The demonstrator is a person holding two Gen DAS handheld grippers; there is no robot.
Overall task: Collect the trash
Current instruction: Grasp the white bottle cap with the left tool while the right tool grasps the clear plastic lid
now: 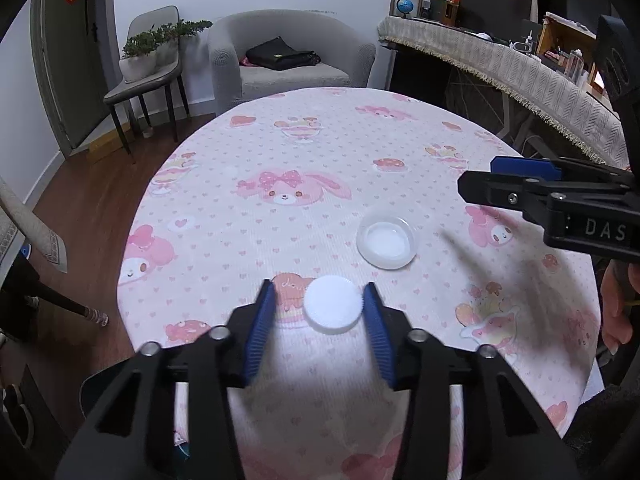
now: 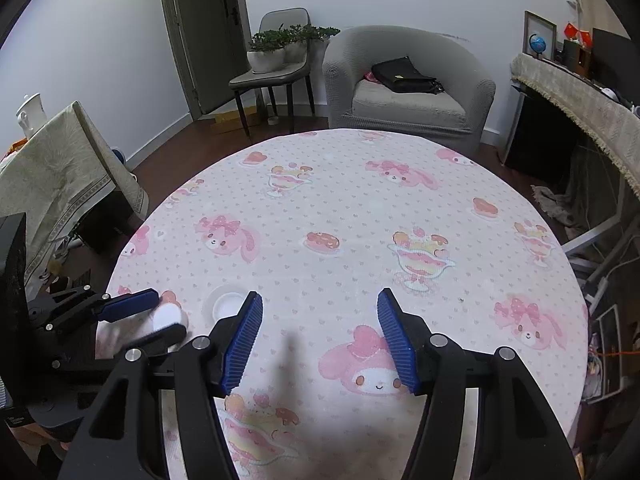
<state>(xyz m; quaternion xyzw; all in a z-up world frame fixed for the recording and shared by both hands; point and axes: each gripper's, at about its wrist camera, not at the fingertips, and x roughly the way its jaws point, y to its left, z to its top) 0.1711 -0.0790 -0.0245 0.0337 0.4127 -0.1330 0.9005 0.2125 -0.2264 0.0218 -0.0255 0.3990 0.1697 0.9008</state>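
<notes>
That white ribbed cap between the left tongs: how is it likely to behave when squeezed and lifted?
The white cap looks like small, thin plastic, so probably light and stiff enough to hold. Its ribbed rim should grip the left tongs' ridged blue pads. Lying flat, it seems unlikely to roll, but an uneven pinch might make it pop out.

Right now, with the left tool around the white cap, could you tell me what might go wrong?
1. The white cap is low and ribbed; the left tool may pinch only its rim and flick it away.
2. The pads ride close to the pink tablecloth and could snag it.
3. The clear lid lies nearby and could be bumped.
</notes>
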